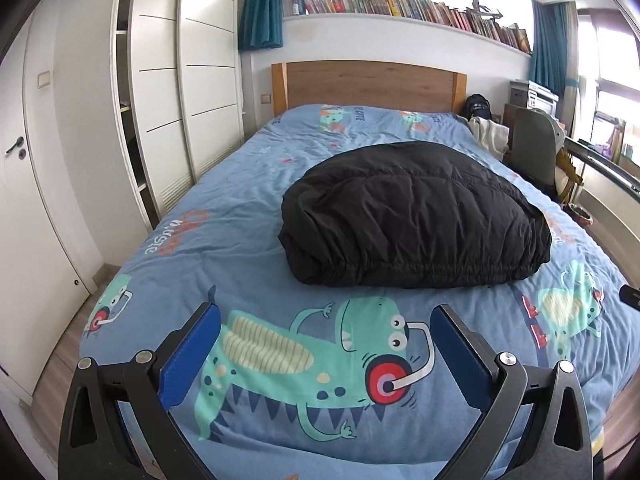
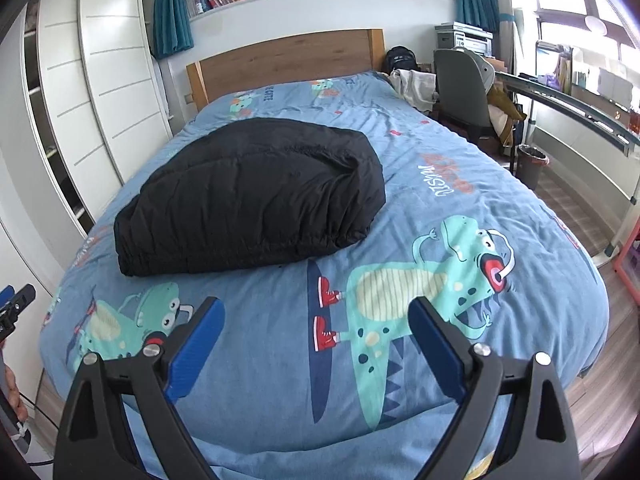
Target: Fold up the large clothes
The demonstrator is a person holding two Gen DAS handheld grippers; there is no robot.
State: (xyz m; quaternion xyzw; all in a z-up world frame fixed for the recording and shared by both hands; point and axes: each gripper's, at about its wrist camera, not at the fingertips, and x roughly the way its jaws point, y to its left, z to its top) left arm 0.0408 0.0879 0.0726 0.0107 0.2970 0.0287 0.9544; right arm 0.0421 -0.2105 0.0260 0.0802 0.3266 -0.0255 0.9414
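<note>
A black puffy jacket [image 1: 412,216] lies folded in a thick bundle on the blue dinosaur-print bedspread [image 1: 248,200], with its elastic hem facing me. It also shows in the right wrist view [image 2: 252,196], left of centre. My left gripper [image 1: 325,314] is open and empty, held above the foot of the bed, short of the jacket. My right gripper [image 2: 316,308] is open and empty too, over the foot of the bed [image 2: 440,152], to the right of the jacket. The left gripper's tip [image 2: 18,300] shows at the right view's left edge.
A white wardrobe [image 1: 172,92] and door [image 1: 24,184] stand left of the bed. A wooden headboard [image 1: 368,84] and a bookshelf [image 1: 400,6] are behind. A grey chair [image 2: 460,88], a desk [image 2: 568,100] and a bin [image 2: 530,166] stand on the right.
</note>
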